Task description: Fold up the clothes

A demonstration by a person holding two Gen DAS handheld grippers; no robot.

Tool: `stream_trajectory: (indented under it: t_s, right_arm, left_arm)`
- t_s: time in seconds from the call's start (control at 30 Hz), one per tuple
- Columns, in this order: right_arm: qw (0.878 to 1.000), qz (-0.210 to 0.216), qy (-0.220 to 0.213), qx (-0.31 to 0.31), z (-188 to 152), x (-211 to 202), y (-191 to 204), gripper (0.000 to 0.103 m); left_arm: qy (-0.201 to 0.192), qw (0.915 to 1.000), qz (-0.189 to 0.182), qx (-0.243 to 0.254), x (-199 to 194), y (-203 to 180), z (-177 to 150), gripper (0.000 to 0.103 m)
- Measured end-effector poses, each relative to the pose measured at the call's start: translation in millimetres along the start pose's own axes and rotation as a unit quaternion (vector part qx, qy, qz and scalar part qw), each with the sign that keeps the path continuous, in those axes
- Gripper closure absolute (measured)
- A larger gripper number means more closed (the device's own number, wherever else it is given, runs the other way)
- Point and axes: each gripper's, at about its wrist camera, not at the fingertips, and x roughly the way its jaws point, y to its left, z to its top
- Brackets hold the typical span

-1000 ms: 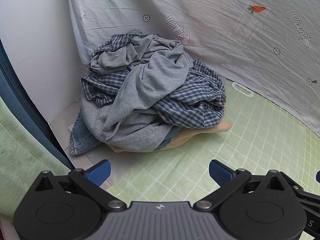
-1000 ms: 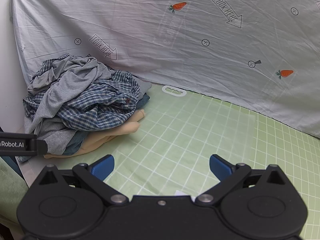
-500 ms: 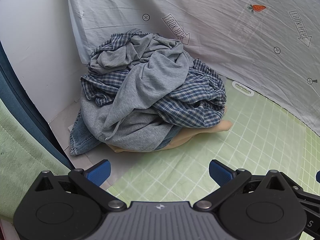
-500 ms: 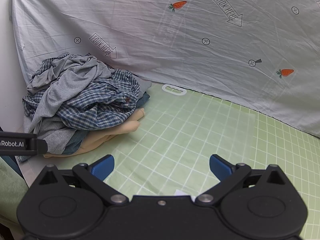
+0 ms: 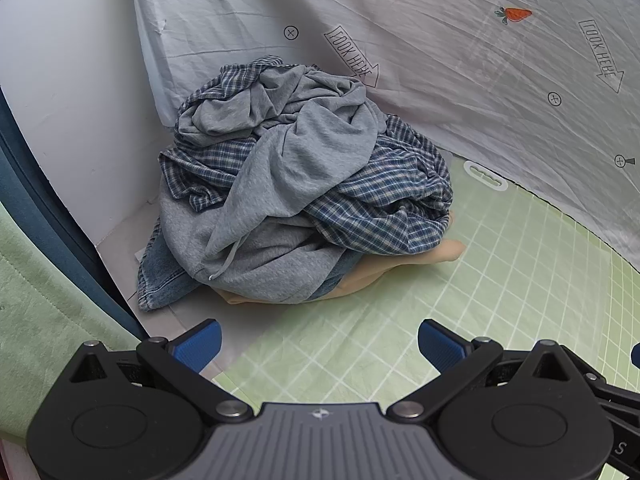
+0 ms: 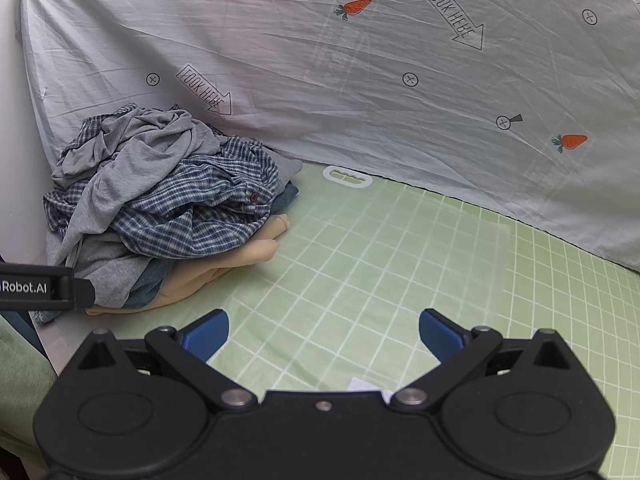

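A heap of crumpled clothes lies in the back left corner. On top is a grey hooded sweatshirt (image 5: 288, 168) tangled with a blue plaid shirt (image 5: 384, 212); blue jeans (image 5: 160, 276) and a tan garment (image 5: 376, 276) lie underneath. The heap also shows in the right wrist view, with the plaid shirt (image 6: 188, 208) and the tan garment (image 6: 224, 268). My left gripper (image 5: 318, 344) is open and empty, just in front of the heap. My right gripper (image 6: 323, 334) is open and empty over the green grid mat (image 6: 400, 272), to the right of the heap.
A pale printed sheet (image 6: 360, 80) with carrots and arrows hangs behind the mat. A white wall (image 5: 72, 120) stands at the left. A dark blue edge (image 5: 60, 232) and green cloth (image 5: 44, 320) border the near left. The left gripper's body (image 6: 40, 288) shows at the right view's left edge.
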Motion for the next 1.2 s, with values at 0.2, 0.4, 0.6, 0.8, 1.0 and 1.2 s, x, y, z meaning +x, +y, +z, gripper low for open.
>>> stream_trajectory:
  t_s: [0.2,0.4,0.6,0.8,1.0,1.2]
  right_arm:
    - [1.0,-0.001,0.003,0.001,0.0,1.5,-0.2,0.0]
    - [1.0,-0.001,0.009,0.003,1.4,6.3,0.8,0.0]
    - [1.0,-0.004,0.018,0.005,3.6,14.6,1.9,0.0]
    - [1.0,-0.003,0.027,0.004,12.9,33.3,4.8,0.0]
    - [1.0,0.013,0.021,-0.004,41.2,63.7,16.3,0.002]
    - [0.998,0.065,0.002,-0.002,90.4,106.5,29.2,0.007]
  left_arm:
    - [0.004,1.0,0.0,-0.001,3.5,0.2,-0.3,0.0]
    - [0.008,1.0,0.001,-0.004,8.5,1.5,2.8,0.0]
    - [0.019,0.9997,0.003,-0.012,19.0,5.9,9.6,0.0]
    - [0.02,0.9991,0.012,-0.035,34.6,18.4,29.0,0.0]
    - [0.013,0.9976,0.013,-0.066,59.7,36.9,63.3,0.0]
    - [0.01,0.9933,0.017,-0.114,92.3,70.6,101.6,0.0]
